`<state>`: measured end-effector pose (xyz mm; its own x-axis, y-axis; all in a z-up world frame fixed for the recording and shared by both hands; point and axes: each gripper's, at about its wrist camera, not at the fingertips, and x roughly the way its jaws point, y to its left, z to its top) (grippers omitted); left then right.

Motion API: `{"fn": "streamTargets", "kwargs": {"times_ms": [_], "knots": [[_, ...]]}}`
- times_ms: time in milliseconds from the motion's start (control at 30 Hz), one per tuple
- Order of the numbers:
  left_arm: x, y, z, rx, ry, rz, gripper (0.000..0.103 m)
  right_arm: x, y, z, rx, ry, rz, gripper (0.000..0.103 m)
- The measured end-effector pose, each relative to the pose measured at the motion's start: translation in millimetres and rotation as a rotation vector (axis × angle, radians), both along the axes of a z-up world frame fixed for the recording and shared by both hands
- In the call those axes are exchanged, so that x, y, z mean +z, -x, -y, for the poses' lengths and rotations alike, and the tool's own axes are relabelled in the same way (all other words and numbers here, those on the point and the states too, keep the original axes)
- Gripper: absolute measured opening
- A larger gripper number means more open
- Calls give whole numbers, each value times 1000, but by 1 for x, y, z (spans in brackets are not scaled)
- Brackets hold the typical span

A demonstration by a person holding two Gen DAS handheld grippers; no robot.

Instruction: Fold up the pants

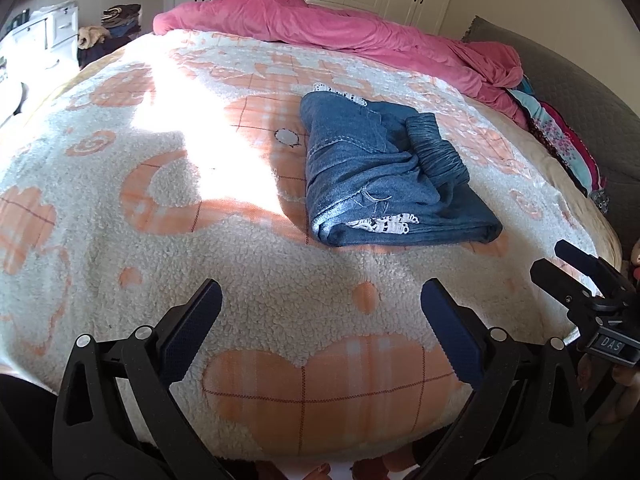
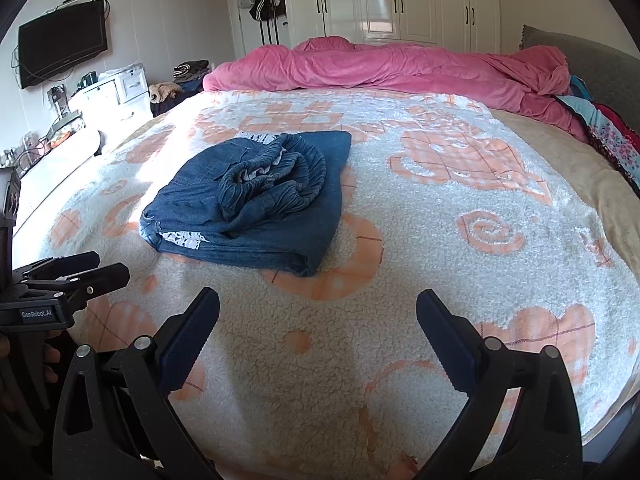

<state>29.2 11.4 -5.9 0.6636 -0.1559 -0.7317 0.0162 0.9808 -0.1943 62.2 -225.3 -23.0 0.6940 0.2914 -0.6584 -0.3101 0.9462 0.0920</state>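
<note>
Fleecy bed blanket (image 2: 400,240) carries folded denim pants (image 2: 248,196); left tongs (image 1: 320,300) and right tongs (image 2: 318,300) gape wide, empty.

Blue denim pants (image 1: 376,176) with white lace trim. Cream fleece blanket (image 1: 280,320) patterned in peach hearts, swirls and plaid patches. Pink duvet (image 2: 400,64) bunched beyond. White wardrobe (image 2: 400,0) with black handles. Black hand-held gripper (image 2: 318,332) frame, dark blue pads.

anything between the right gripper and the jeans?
Nothing: only bare fleece blanket lies between the open right gripper and the folded jeans. It shows plainly in the right wrist view.
</note>
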Motion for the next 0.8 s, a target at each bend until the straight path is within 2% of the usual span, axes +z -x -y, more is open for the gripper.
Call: {"fn": "streamTargets", "kwargs": {"times_ms": [800], "knots": [[3,0,-1,-1,3,9,94,-1,-1,-1,0,3,-3,98]]}}
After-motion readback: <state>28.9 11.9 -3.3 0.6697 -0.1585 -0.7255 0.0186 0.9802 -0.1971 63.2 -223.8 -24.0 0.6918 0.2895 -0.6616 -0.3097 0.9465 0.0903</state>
